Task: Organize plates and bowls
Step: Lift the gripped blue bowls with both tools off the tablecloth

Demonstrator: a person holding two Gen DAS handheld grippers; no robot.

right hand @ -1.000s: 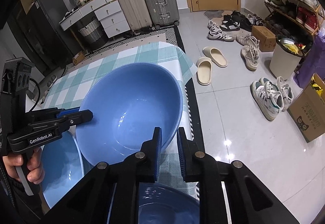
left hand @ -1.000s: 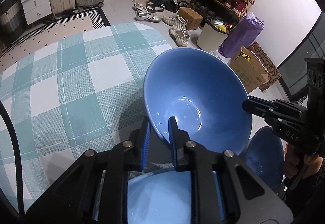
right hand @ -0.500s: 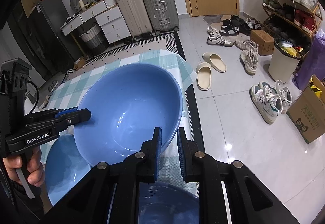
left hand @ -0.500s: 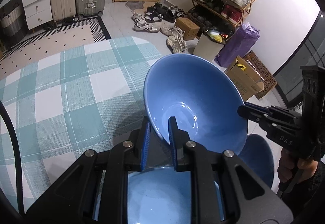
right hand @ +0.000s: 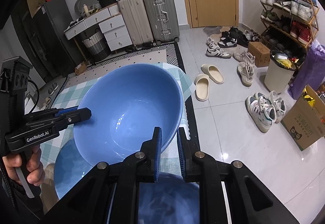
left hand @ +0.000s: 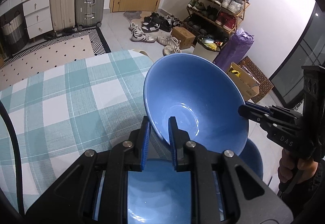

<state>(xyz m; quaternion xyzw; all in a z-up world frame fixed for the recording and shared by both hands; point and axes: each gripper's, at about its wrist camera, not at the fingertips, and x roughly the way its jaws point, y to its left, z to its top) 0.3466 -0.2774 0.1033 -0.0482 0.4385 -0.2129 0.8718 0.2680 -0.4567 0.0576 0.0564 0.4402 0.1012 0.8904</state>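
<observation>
You grasp the large blue bowl [left hand: 195, 102] by opposite rims with left gripper [left hand: 158, 128] and right gripper [right hand: 169, 138]. It hangs tilted above the light blue plate [right hand: 67, 165] near the table's [left hand: 61, 98] right edge; lower it straight down

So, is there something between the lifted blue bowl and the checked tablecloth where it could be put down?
Nothing visible on the free part. Both tongs, left and right, grip the rim of the blue bowl. The checked tablecloth to the left is bare, but lighter blue dishes lie directly under the bowl.
</observation>
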